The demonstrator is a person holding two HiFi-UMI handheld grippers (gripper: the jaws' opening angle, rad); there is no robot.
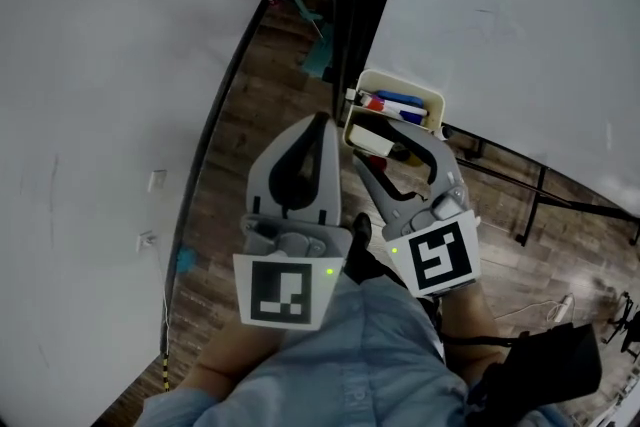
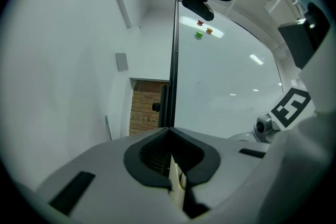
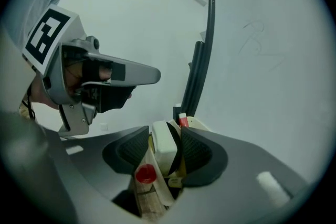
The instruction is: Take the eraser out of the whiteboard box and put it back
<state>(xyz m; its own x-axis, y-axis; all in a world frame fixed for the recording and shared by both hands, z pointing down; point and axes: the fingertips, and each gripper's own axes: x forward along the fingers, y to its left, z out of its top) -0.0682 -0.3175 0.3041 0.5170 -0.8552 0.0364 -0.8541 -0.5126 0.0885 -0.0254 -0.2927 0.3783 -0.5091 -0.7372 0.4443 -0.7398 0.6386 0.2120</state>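
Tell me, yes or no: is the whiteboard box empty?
No, the head view shows red and blue markers and the white eraser lying inside the whiteboard box.

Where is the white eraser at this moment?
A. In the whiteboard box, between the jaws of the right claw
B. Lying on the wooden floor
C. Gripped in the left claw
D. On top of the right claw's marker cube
A: the right gripper view shows the white eraser standing in the cream whiteboard box, between the parted jaws of the right claw.
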